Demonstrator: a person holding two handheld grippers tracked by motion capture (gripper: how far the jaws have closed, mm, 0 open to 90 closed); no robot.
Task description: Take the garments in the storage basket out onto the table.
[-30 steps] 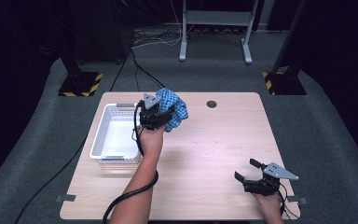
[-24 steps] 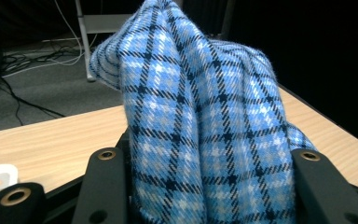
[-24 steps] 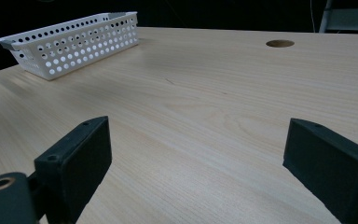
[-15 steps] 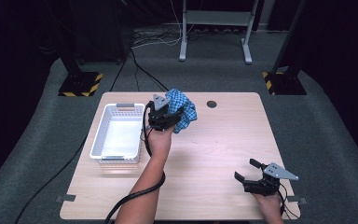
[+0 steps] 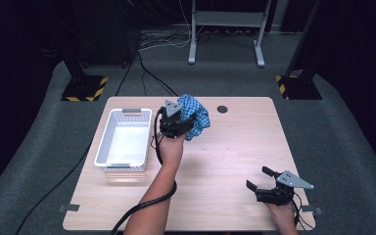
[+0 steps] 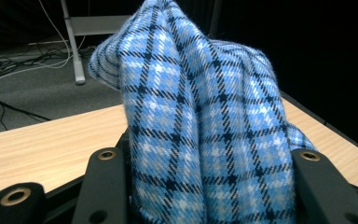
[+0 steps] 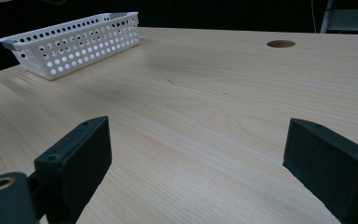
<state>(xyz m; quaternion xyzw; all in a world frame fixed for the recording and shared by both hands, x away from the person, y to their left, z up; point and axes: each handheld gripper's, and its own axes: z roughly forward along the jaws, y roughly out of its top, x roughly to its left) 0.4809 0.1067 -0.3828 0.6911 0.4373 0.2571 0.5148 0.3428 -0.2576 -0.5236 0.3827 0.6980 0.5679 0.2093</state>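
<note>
- High view: the blue plaid cloth [image 5: 196,117] is bunched into a loose bundle held above the far half of the table [image 5: 235,161], just right of the white basket [image 5: 123,142] and left of the round hole [image 5: 222,109] in the tabletop.
- Left gripper view: the cloth [image 6: 205,121] stands roughly upright between the jaws, its long axis running from the jaws up to a folded peak at the top; the folds drape down on both sides.
- Edges: the cloth is near the far edge of the table; the basket lies with its long axis running near to far along the left side, its rim just beside the left hand.
- Open room: the centre and right of the table between the two hands is bare wood, and the two tools are well apart.
- Left tool [image 5: 177,123]: jaws clamped on the cloth, which fills the gap between them; the cloth is lifted off the table surface.
- Right tool [image 5: 263,178]: sits at the near right corner of the table, jaws apart.
- Right gripper view: the right tool [image 7: 196,158] holds nothing between its jaws, with the basket [image 7: 74,44] far off at upper left.
</note>
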